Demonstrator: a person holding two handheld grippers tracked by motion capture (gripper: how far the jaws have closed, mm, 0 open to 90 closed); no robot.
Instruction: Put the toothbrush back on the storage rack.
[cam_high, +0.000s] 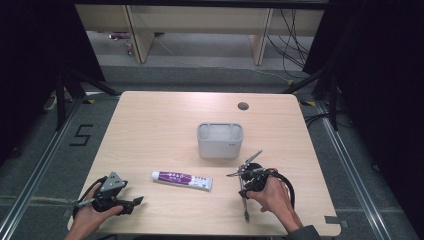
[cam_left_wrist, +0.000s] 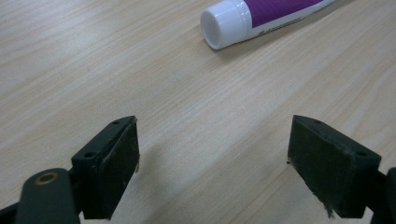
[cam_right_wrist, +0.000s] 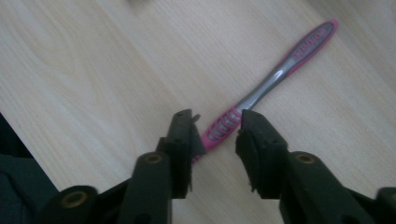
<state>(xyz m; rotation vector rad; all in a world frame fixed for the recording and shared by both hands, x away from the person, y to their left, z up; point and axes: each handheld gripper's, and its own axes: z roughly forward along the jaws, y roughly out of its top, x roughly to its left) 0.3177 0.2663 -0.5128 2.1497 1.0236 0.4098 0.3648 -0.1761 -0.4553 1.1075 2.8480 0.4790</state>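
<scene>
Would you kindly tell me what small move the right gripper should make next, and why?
Probably finish closing: the right gripper has its jaws on either side of the pink toothbrush lying flat on the table, with a gap still showing at one pad.

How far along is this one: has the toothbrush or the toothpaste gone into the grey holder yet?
Nothing looks done: the holder appears empty. In hand: the right gripper straddles the toothbrush lying on the table, its jaws close around the handle, though a firm pinch isn't clear. The left gripper rests open near the toothpaste, not touching it. Left, probably: lifting the toothbrush and the toothpaste into the holder.
</scene>
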